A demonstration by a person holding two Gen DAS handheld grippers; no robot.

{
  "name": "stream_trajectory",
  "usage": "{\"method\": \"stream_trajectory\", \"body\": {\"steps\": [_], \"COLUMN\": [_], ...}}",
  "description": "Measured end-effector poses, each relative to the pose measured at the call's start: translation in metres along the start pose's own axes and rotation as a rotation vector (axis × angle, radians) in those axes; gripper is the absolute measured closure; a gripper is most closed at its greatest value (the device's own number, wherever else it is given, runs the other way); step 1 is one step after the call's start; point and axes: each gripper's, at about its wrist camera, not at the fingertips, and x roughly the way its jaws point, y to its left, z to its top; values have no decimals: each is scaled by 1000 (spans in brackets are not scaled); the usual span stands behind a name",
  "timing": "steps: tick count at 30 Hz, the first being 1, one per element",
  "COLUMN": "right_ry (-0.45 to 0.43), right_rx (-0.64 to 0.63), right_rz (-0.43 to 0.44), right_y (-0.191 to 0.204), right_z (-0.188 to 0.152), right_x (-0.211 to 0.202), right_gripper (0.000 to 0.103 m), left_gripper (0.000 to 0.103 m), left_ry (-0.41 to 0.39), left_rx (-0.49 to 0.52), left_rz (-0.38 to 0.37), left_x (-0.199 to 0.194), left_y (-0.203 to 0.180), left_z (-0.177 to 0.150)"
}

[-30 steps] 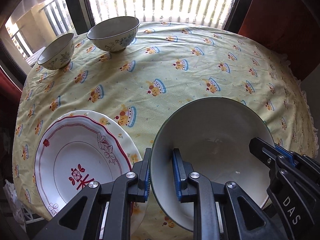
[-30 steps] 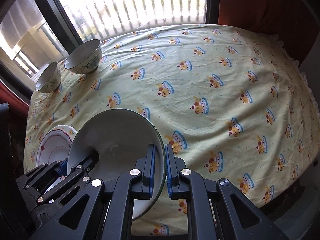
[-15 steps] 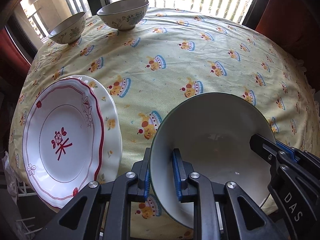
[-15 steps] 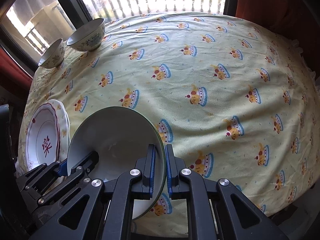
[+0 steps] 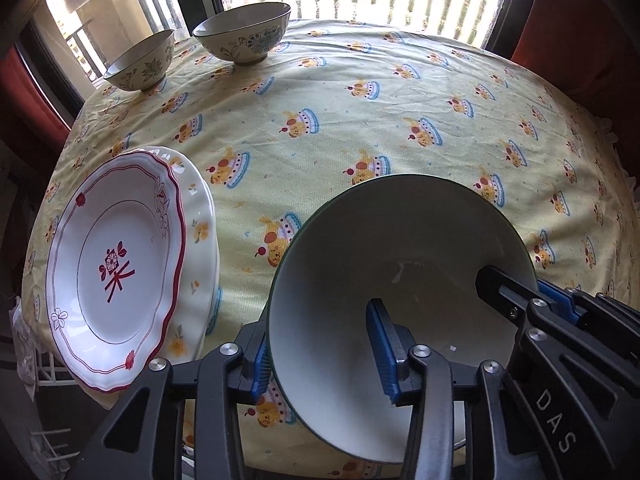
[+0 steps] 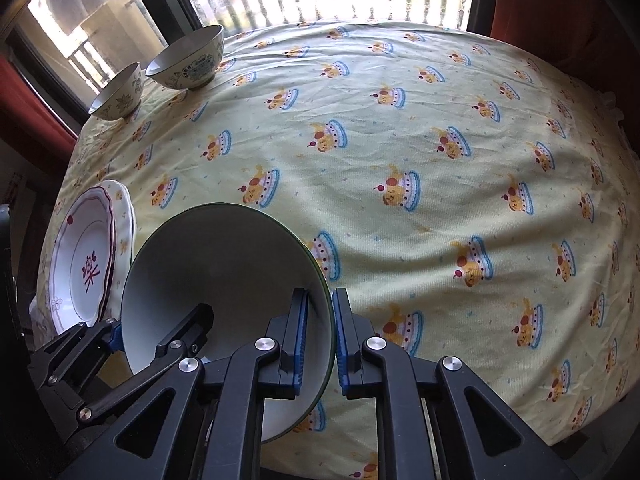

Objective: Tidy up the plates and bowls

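A large white bowl with a green rim (image 5: 400, 248) (image 6: 224, 260) hangs above the near table edge, held by both grippers. My left gripper (image 5: 320, 344) straddles its left rim, jaws now wider with a gap beside the inner pad. My right gripper (image 6: 320, 332) is shut on its right rim. A red-trimmed plate (image 5: 116, 264) (image 6: 82, 264) lies on a flowered plate (image 5: 200, 232) at the left edge. Two floral bowls, a small one (image 5: 140, 60) (image 6: 118, 98) and a bigger one (image 5: 244, 34) (image 6: 188, 60), stand at the far left.
The round table wears a yellow cloth with cake prints (image 5: 360, 120) (image 6: 400, 140). A bright window with slats runs behind it. Red curtains hang at both sides. A white wire rack (image 5: 44, 368) shows below the table's left edge.
Both grippers and the bowl have drawn back toward the near edge and risen; the table looks farther. The left gripper's jaws have widened around the rim. The right grip is unchanged.
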Motion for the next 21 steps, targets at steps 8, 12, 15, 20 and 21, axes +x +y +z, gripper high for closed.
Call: {"method": "stream_trajectory", "body": {"steps": [8, 12, 15, 20, 21], "right_ry": [-62, -86, -100, -112, -115], "right_rx": [-20, -55, -62, -50, -45], "right_rz": [14, 10, -5, -24, -24], "right_y": [4, 13, 20, 36, 40], "right_z": [5, 10, 13, 22, 24], "right_x": [-14, -21, -24, -27, -28], "right_gripper": [29, 23, 22, 22, 22], "left_gripper": [24, 21, 21, 21, 21], "left_ry": [-60, -76, -87, -105, -110], "left_rx": [-13, -13, -1, 14, 18], "left_rz": [-13, -36, -58, -60, -62], "left_x": [-19, -22, -23, -27, -28], "left_y": [7, 12, 19, 36, 41], "left_z": [2, 5, 10, 22, 25]}}
